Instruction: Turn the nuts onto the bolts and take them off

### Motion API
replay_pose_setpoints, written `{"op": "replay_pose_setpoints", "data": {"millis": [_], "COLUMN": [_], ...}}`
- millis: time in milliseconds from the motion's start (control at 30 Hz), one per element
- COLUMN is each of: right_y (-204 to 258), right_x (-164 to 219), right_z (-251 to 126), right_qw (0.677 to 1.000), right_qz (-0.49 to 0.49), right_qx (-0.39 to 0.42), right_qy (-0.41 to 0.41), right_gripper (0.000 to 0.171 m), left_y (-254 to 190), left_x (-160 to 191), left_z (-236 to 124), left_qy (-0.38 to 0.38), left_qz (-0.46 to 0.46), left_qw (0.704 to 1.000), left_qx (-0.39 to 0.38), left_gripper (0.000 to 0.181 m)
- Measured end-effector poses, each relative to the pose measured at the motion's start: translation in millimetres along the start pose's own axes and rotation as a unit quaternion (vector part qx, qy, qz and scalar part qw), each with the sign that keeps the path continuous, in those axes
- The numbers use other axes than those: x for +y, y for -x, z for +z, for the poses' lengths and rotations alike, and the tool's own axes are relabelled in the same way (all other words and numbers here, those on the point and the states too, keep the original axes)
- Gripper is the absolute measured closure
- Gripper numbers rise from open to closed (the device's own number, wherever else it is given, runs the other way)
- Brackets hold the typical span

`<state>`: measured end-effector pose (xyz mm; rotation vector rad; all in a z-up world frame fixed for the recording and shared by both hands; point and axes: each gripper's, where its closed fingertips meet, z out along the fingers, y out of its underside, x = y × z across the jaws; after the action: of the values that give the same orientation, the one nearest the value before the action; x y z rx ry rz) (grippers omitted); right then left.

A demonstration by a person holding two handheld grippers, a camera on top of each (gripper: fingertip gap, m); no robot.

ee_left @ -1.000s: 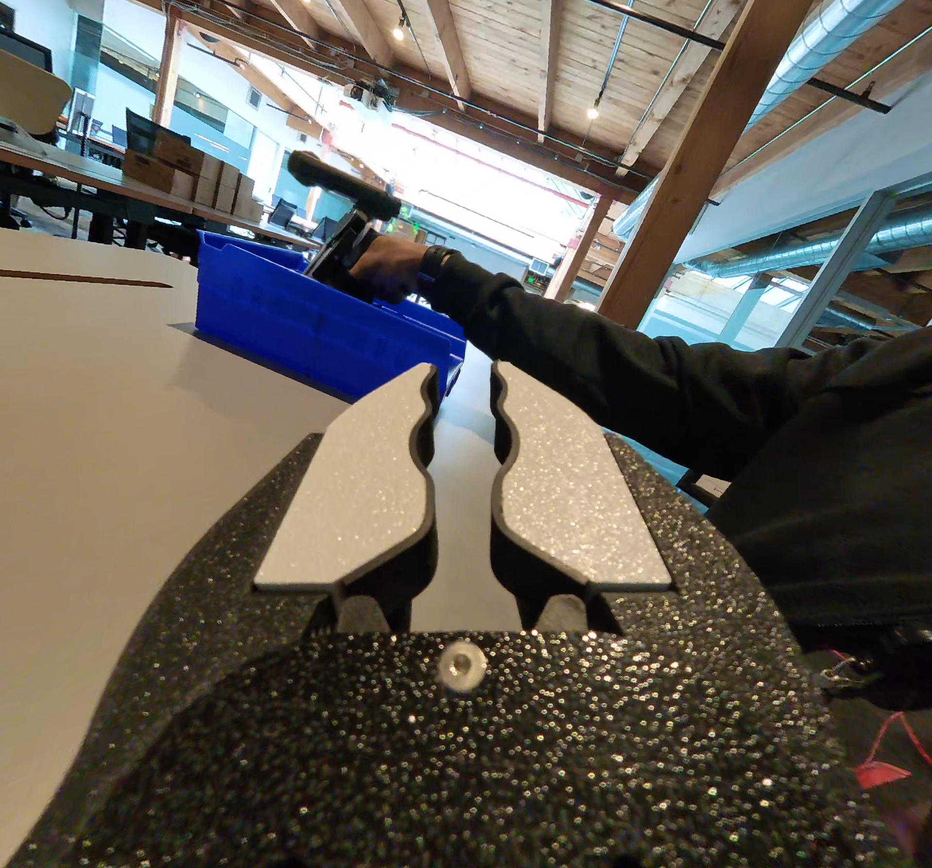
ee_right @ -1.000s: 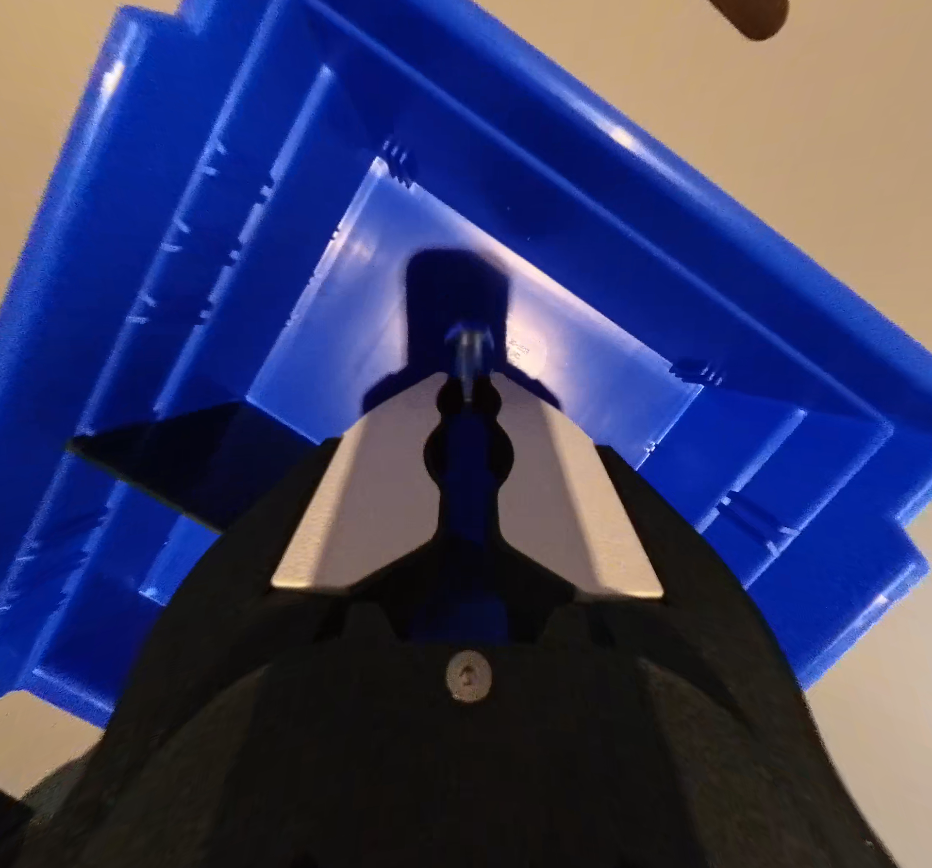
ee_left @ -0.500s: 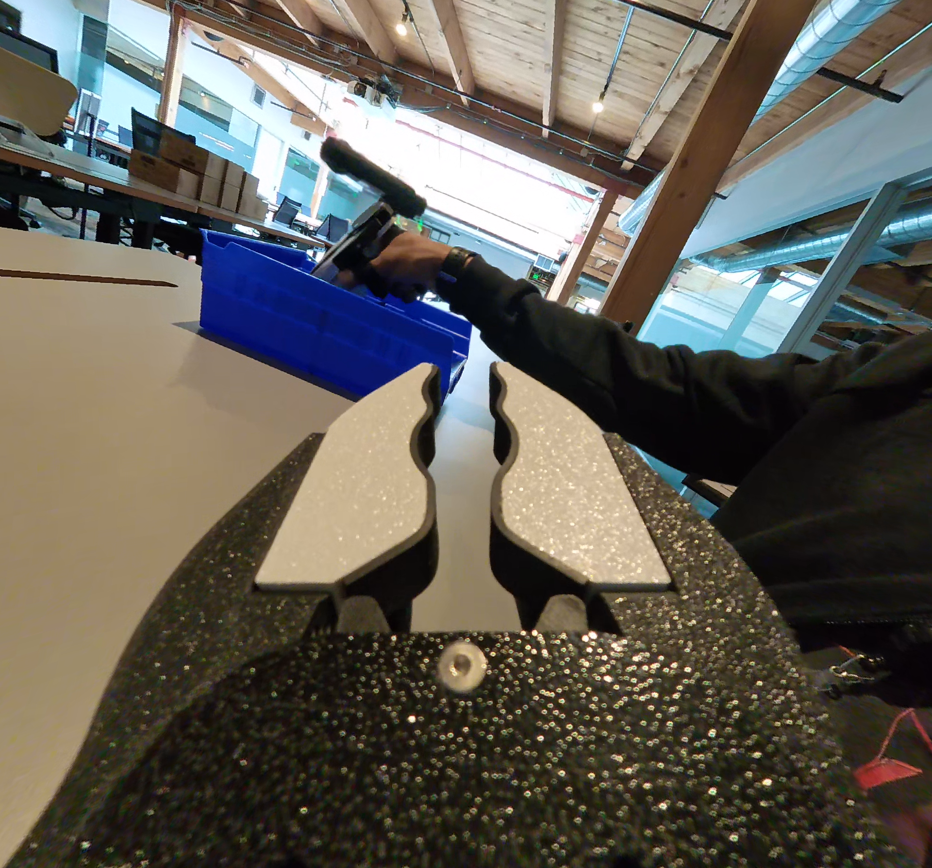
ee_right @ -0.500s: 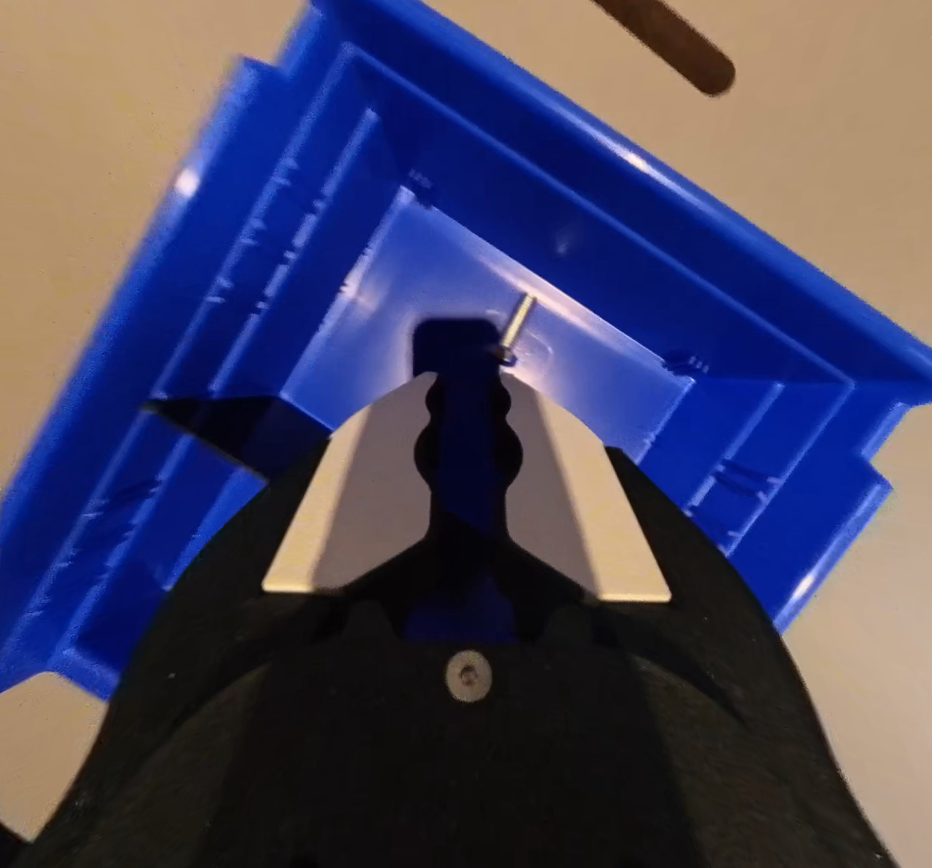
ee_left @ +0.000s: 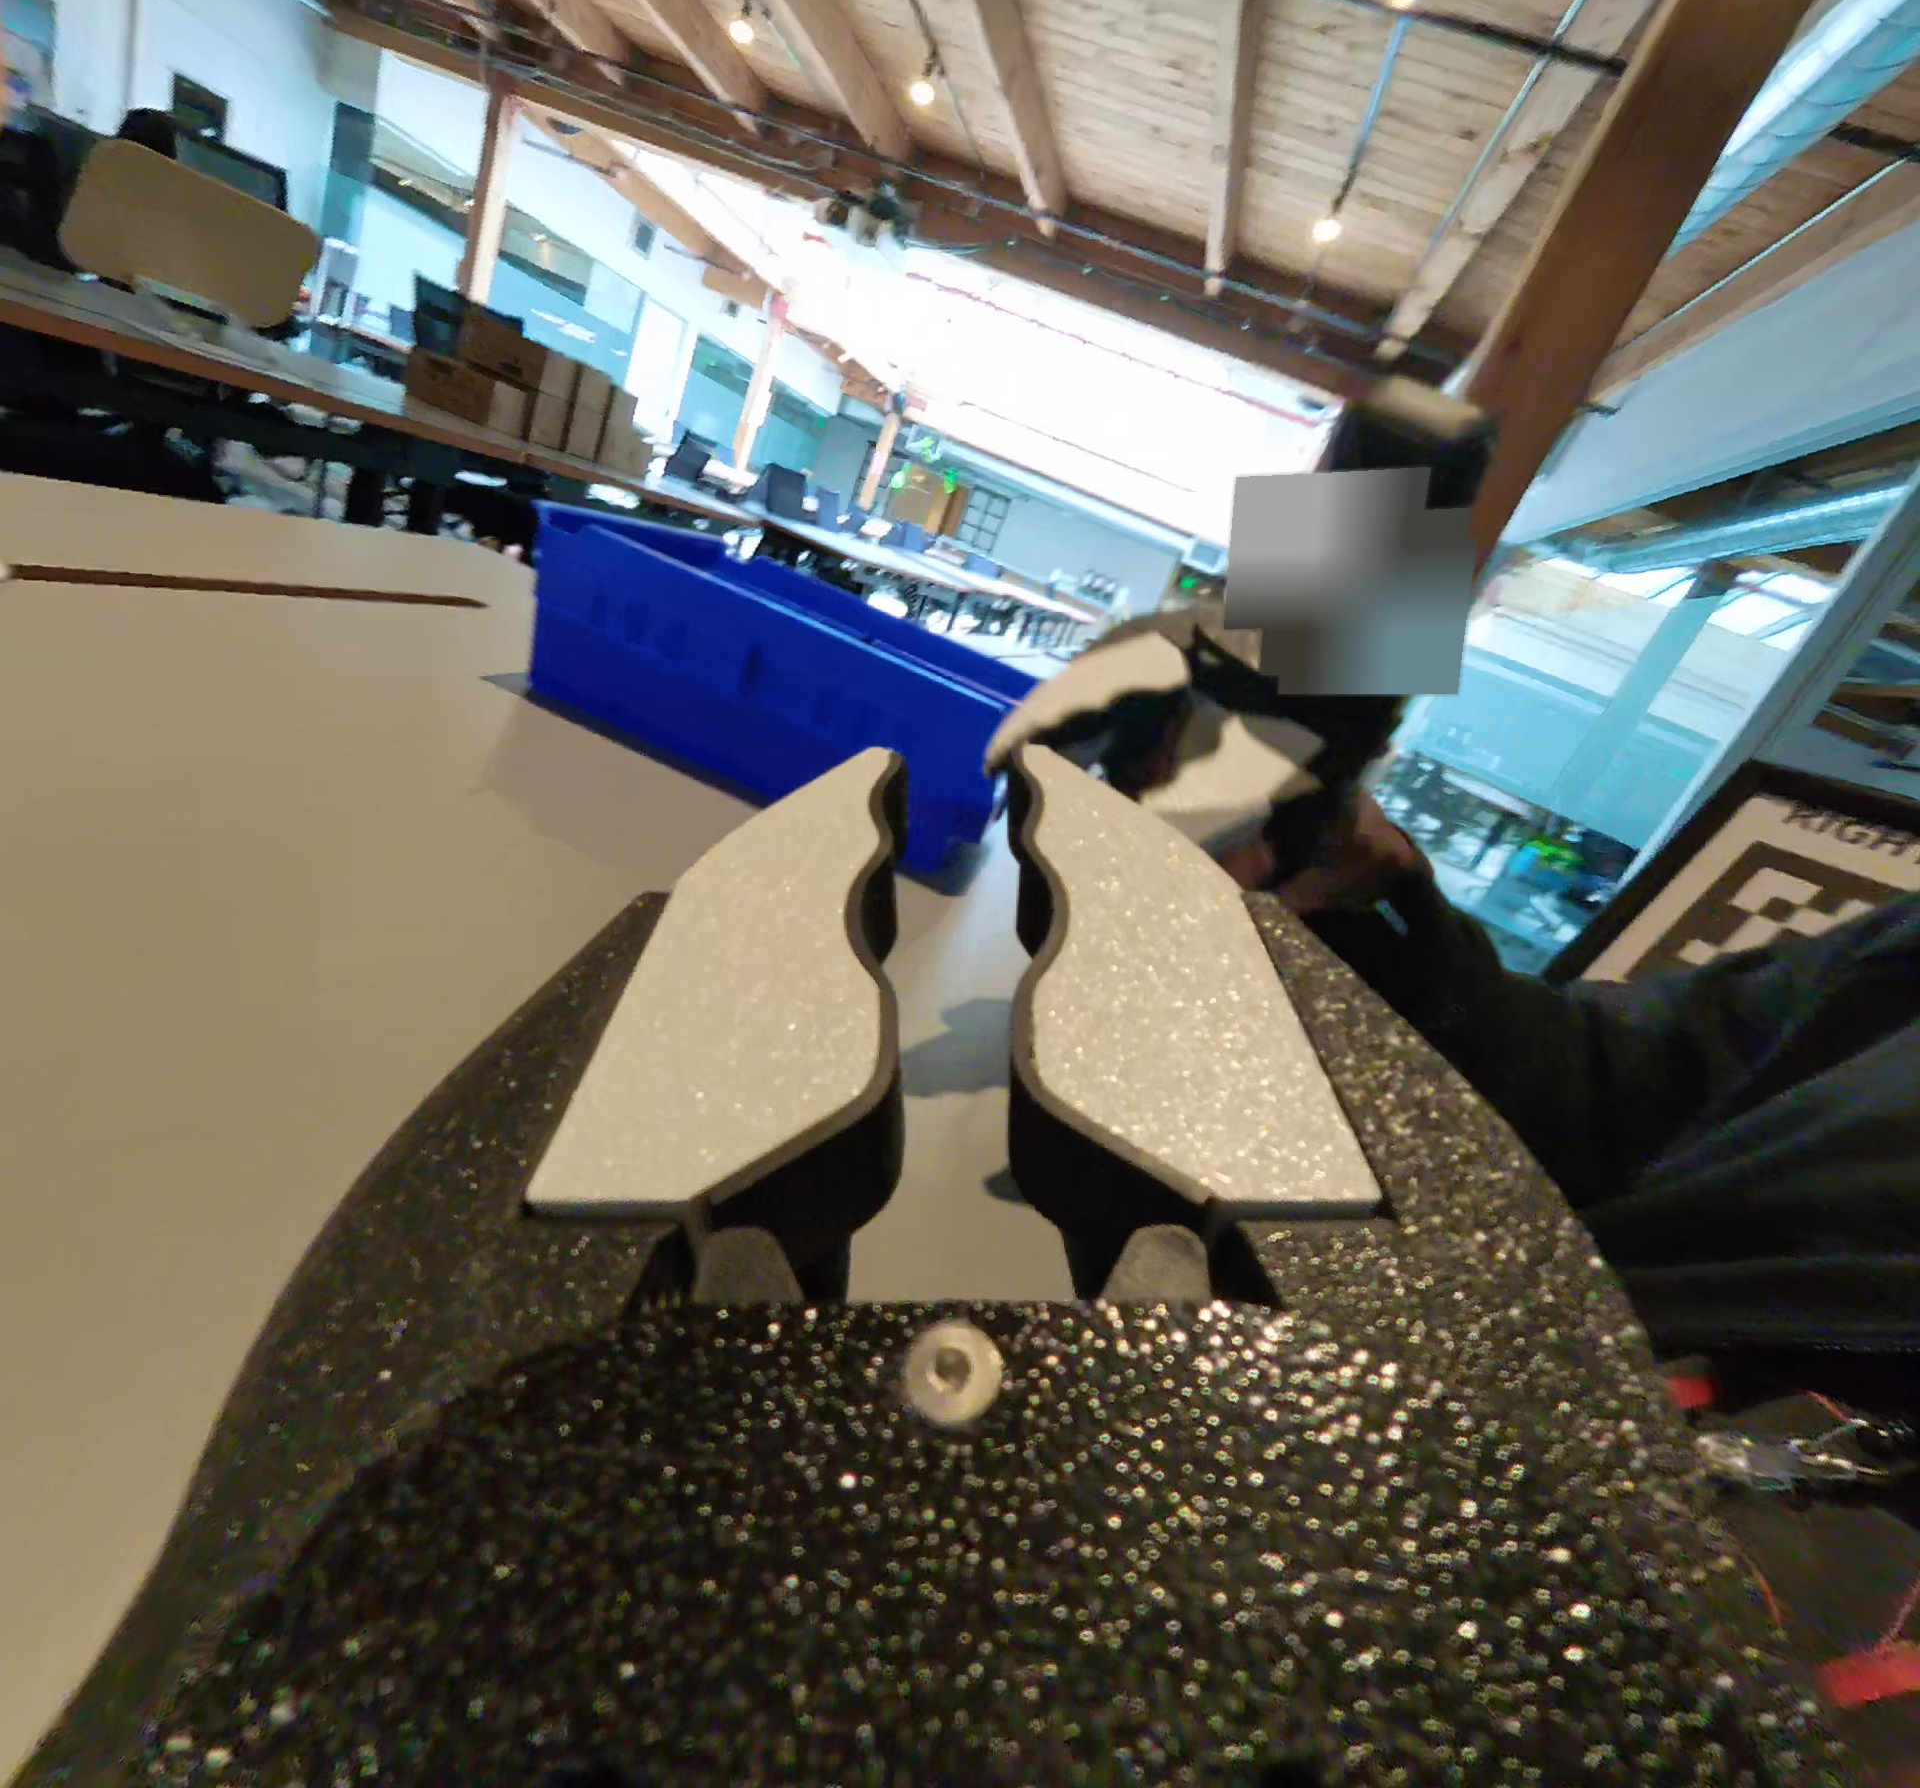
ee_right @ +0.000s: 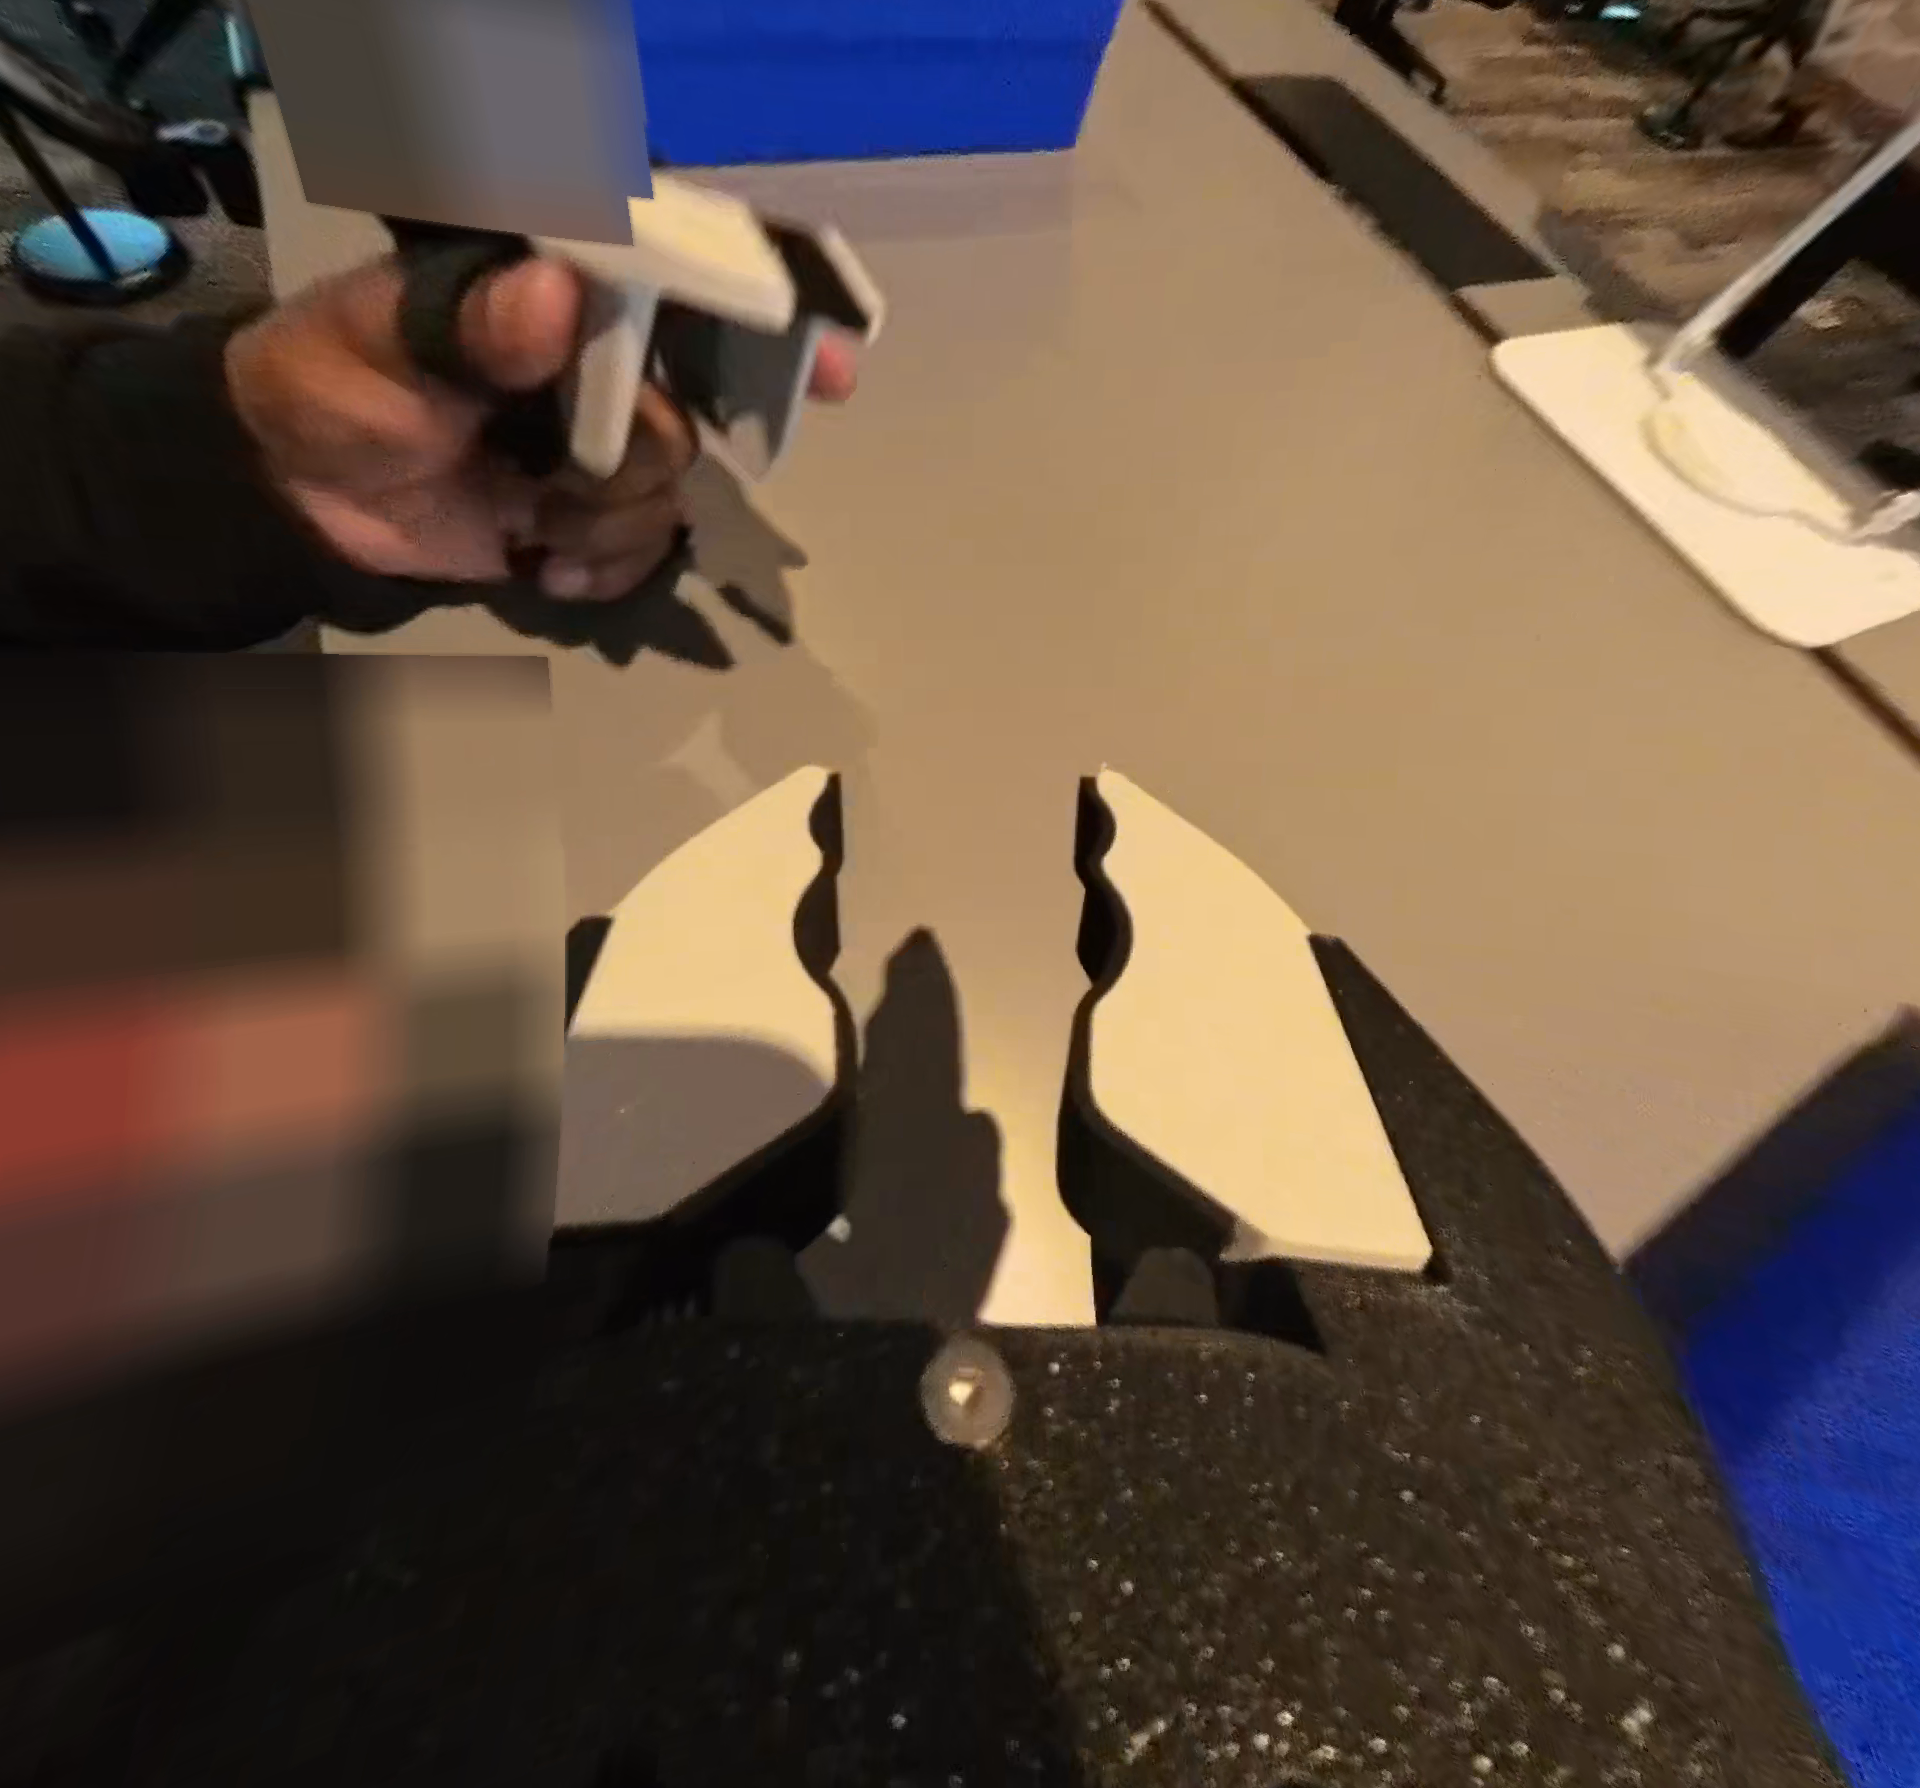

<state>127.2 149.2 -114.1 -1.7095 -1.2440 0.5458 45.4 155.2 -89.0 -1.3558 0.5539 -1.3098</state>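
Note:
No nut or bolt shows in either view. My left gripper (ee_left: pixel 958 774) lies low over the grey table (ee_left: pixel 260 855), its jaws a small gap apart with nothing between them. My right gripper (ee_right: pixel 961 788) is open and empty above the bare table (ee_right: pixel 1195 512). In the left wrist view the right gripper (ee_left: pixel 1127 699) is held in a hand just right of my fingertips, near the blue bin (ee_left: pixel 727 658). In the right wrist view the left gripper (ee_right: pixel 748 304) is held in a hand at the upper left.
The blue bin (ee_right: pixel 862 24) stands at the far end of the table. A second blue shape (ee_right: pixel 1818 1323) is at the lower right edge. A white lamp base (ee_right: pixel 1714 491) stands on the right. A dark sleeve (ee_left: pixel 1662 1063) crosses the right side.
My right gripper let go of a small bolt into the blue bin, pulled back out of the bin towards the near table and opened wider. My left gripper turned slightly.

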Motion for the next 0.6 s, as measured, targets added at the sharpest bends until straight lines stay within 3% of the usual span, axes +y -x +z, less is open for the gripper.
{"op": "replay_pose_setpoints", "data": {"millis": [100, 200, 267, 367, 433, 500, 600], "right_y": [17, 24, 25, 27, 27, 28, 29], "right_x": [23, 44, 55, 59, 59, 61, 63], "right_z": [19, 34, 43, 49, 51, 53, 54], "right_qw": [1.000, 0.998, 0.997, 0.996, 0.995, 0.994, 0.994], "right_qz": [0.023, 0.041, 0.038, 0.041, 0.041, 0.040, 0.037], "right_qx": [-0.016, -0.044, -0.050, -0.064, -0.068, -0.072, -0.070], "right_qy": [-0.008, 0.019, 0.041, 0.054, 0.058, 0.068, 0.074], "right_gripper": [0.133, 0.132, 0.132, 0.134, 0.136, 0.136, 0.136], "left_y": [7, 23, 47, 95, 129, 164, 201], "left_x": [-26, -87, -138, -187, -189, -168, -128], "left_z": [-22, -77, -140, -252, -306, -343, -364], "left_qy": [0.014, 0.022, 0.023, 0.086, 0.128, 0.199, 0.297], "left_qz": [0.034, 0.103, 0.137, 0.146, 0.085, 0.014, -0.070], "left_qw": [0.998, 0.982, 0.949, 0.859, 0.826, 0.795, 0.765], "left_qx": [-0.048, -0.158, -0.283, -0.483, -0.543, -0.573, -0.567], "left_gripper": [0.164, 0.164, 0.163, 0.157, 0.156, 0.156, 0.155]}}
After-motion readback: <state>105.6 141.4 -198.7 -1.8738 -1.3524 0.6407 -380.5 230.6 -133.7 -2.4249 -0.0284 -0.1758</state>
